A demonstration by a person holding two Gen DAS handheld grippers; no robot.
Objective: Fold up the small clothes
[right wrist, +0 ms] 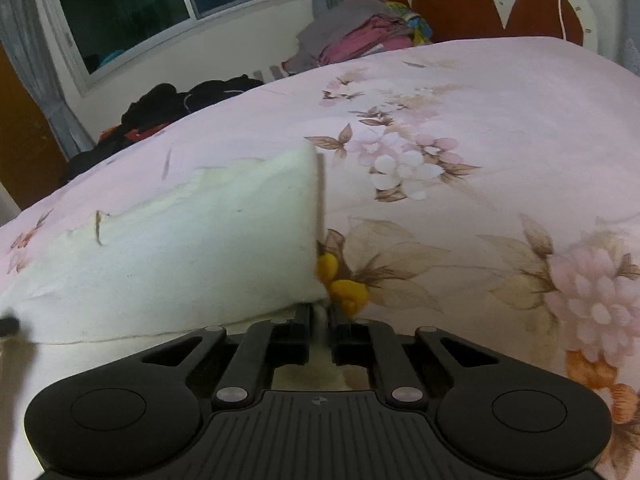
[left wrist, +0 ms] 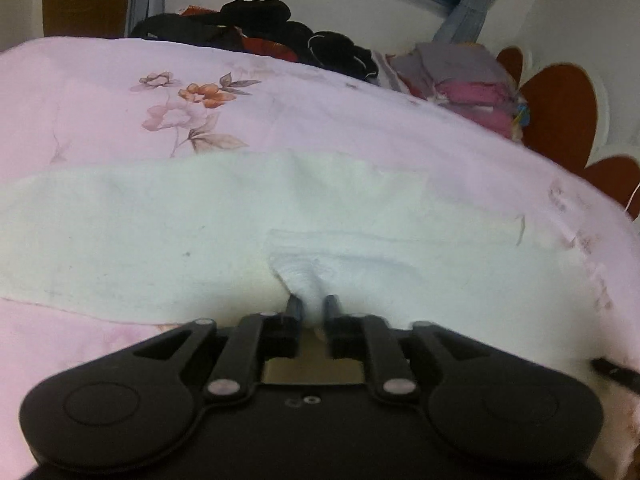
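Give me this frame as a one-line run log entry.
stage: folding | left gripper: shut on white garment | right gripper: shut on white garment corner | surface: pink floral bedspread

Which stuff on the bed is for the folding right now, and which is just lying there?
For the job:
- white cloth
- left gripper, pinching a bunch of it
- right gripper, pinching its corner

Just lying about:
- black clothes pile
- pink and grey folded stack
- flowered bedsheet

Right gripper pinches the corner of the white cloth on the pink floral bedsheet, yellow trim just beside its fingertips.
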